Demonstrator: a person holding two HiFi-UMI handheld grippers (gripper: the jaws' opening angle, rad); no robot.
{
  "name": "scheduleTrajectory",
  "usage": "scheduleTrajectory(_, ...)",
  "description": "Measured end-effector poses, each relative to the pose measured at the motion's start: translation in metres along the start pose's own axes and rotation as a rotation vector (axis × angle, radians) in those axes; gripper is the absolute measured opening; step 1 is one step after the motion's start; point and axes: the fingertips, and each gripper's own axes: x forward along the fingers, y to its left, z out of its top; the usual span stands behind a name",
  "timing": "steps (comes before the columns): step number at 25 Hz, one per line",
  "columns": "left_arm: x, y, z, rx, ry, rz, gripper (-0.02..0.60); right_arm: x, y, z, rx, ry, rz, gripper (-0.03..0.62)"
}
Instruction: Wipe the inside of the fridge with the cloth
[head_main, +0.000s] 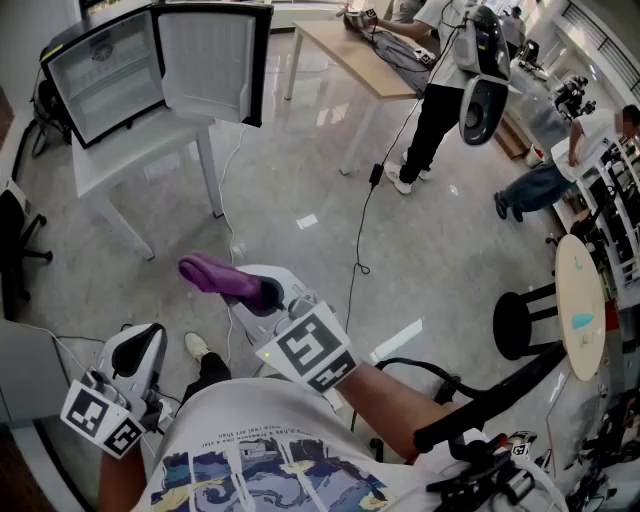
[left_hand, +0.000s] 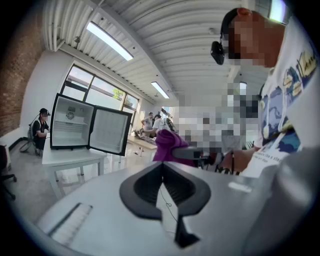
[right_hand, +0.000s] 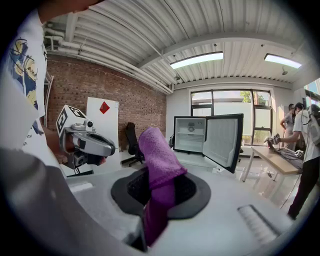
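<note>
- While I stand on the glossy pale floor (head_main: 300, 180), well back from the fridge (head_main: 110, 65), my right forearm is bent across my front. It carries the right hand-held gripper (head_main: 262, 292) out before my chest. Its jaws point forward and to my left, roughly toward the fridge, and its marker cube faces up at me.
- That hand-held gripper is clamped on the cloth (right_hand: 158, 155), which sits squarely between the two dark pads.
- My left arm hangs low at my left side. The left hand-held gripper (head_main: 143, 340) is down near my hip and points forward, with its marker cube toward my body.
- Its jaws are pressed together along a single seam, and nothing is caught between them.
- The two hand-held grippers are apart, the right one higher and further forward than the left.
- The cloth is purple with a nubby, towel-like weave, and it is bunched into a thick roll rather than spread flat.
- In the right gripper view its rounded upper end stands well past the jaw tips. A narrower, darker length runs down between the jaws.
- From the head view it juts from the jaw tips as a short stub pointing left.
- The fridge is a small black-cased one standing on a white table (head_main: 150, 150).
- Its door (head_main: 212, 62) is swung wide open, and the white interior faces me.
- The interior seems to have a shelf or two, though at this range I can't be sure.
- The cloth is well apart from the fridge and touches nothing but the jaws.
</note>
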Motion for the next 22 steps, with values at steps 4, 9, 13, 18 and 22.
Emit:
scheduleTrajectory(4,0.006,0.002,-0.001,0.005,0.002,-0.007,0.006,0.003,-0.005,-0.002,0.001,-0.001,-0.004,0.054)
scheduleTrajectory(9,0.026,0.000,-0.007,0.013,0.021,-0.008,0.006,-0.003,-0.019,-0.017,0.035,0.029,0.022,0.054)
scheduleTrajectory(13,0.040,0.000,-0.011,0.026,0.026,-0.013,0.006,-0.010,-0.031,-0.029,0.069,0.026,0.006,0.054)
scheduleTrajectory(18,0.042,0.007,-0.006,0.032,0.026,0.024,0.006,-0.005,-0.038,-0.041,0.089,0.036,0.026,0.054)
scheduleTrajectory(22,0.045,0.022,-0.002,0.024,0.034,0.040,0.006,0.003,-0.048,-0.040,0.112,0.029,0.019,0.054)
